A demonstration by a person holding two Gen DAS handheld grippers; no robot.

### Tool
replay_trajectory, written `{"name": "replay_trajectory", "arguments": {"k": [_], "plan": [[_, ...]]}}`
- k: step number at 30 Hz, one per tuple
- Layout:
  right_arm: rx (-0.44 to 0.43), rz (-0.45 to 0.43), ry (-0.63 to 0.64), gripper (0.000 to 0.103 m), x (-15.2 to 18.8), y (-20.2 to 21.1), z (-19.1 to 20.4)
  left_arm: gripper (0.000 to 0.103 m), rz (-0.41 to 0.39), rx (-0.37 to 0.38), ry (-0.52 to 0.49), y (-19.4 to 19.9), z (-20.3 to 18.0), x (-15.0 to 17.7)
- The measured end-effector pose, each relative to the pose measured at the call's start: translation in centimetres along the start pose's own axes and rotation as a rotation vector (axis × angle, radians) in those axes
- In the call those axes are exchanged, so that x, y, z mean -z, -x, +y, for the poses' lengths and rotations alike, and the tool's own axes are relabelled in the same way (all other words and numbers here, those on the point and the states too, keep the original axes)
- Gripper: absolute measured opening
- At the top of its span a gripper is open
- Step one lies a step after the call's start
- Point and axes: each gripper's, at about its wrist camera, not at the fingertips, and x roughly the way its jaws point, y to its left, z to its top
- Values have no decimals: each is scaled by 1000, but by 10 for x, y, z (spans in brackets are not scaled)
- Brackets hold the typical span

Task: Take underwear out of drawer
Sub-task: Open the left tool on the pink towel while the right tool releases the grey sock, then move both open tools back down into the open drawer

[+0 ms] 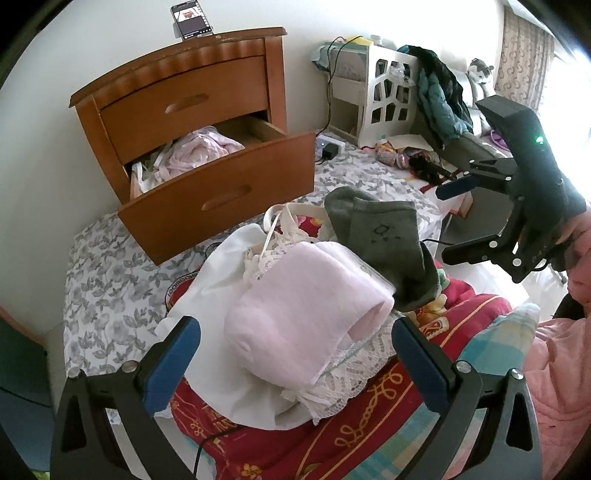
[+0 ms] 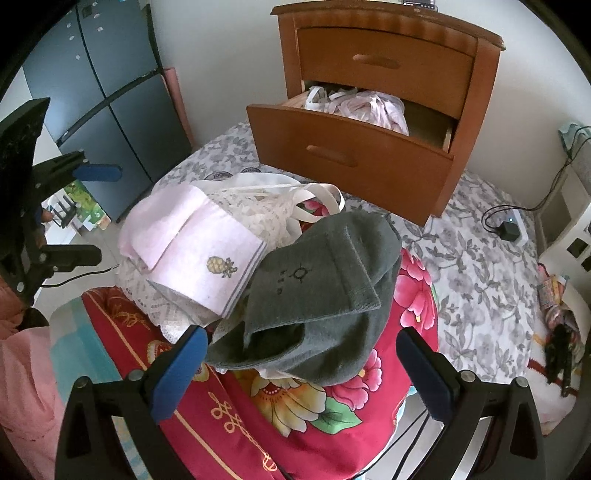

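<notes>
Just ahead of both wide, empty grippers, left gripper (image 1: 295, 350) and right gripper (image 2: 301, 365), several underwear pieces (image 1: 306, 291) lie piled on the quilt (image 2: 417, 295), while pink underwear (image 2: 369, 107) remains far ahead in the open drawer (image 2: 351, 155).

Pink underwear (image 1: 306, 291) between wide-apart jaws.

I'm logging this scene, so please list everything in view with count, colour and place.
nightstand: one, brown wood, on the bed; lower drawer open
clothes in drawer: several, pale pink and white
phone: one, on the nightstand
pink socks: folded, on the pile on the red quilt
grey socks: beside the pink ones
lace garment: white, under the socks
grey floral sheet: covers the bed
charger: one, black, on the sheet
left gripper: jaws open
right gripper: jaws open
</notes>
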Motion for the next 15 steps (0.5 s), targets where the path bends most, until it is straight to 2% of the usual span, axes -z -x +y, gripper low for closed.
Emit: {"name": "replay_trajectory", "arguments": {"k": [6,11,15], "plan": [[-2,-5,2,103,-4,-1,-2,103,20,-20,-23,-5,3,-12],[5,-2,17,103,-12,-3,-4,103,-13,-33,-50,-2,8,-37],[31,-21,53,103,-30,5,-9,103,-40,-87,-48,-2,26,-66]]}}
